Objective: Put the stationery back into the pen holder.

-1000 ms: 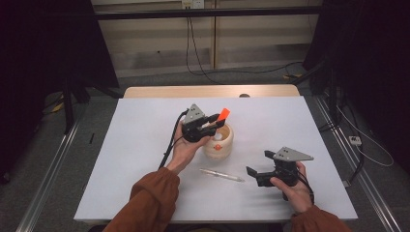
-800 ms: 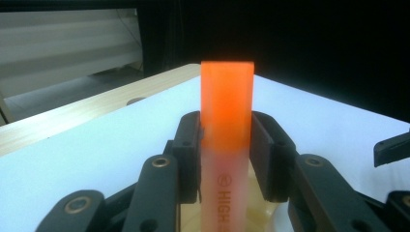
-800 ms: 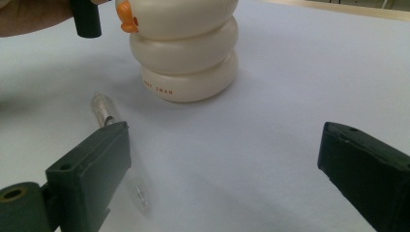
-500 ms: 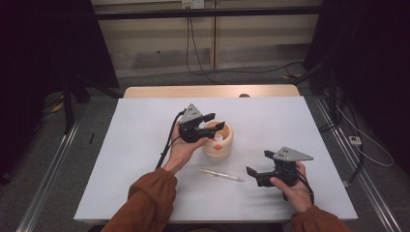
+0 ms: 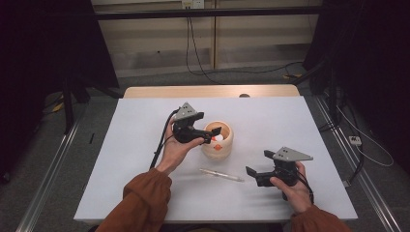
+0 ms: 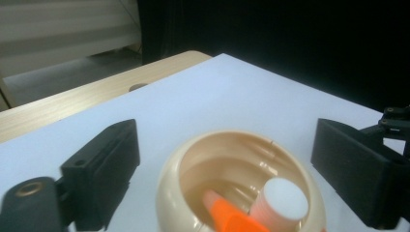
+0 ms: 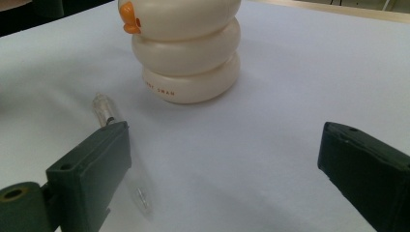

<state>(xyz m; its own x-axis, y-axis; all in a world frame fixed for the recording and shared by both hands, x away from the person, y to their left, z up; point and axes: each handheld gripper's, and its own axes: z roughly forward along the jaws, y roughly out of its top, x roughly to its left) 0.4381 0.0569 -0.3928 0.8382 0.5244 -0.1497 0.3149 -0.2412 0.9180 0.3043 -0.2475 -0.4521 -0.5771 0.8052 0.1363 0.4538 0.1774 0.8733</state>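
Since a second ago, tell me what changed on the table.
The left gripper held an orange marker above the cream holder; its jaws have just been opening, and the marker now stands inside the holder beside a white-capped one, free of the fingers. The right gripper, open, and the clear pen on the table stayed put.

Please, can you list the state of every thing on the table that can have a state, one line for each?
cream holder: upright, open at the top, two things inside.
orange marker: standing inside the holder, released.
white-capped item: standing inside the holder.
clear pen: lying flat on the table, untouched.
left gripper: jaws have just been opening, wide either side of the holder's rim, nothing held.
right gripper: open, empty, near the clear pen.
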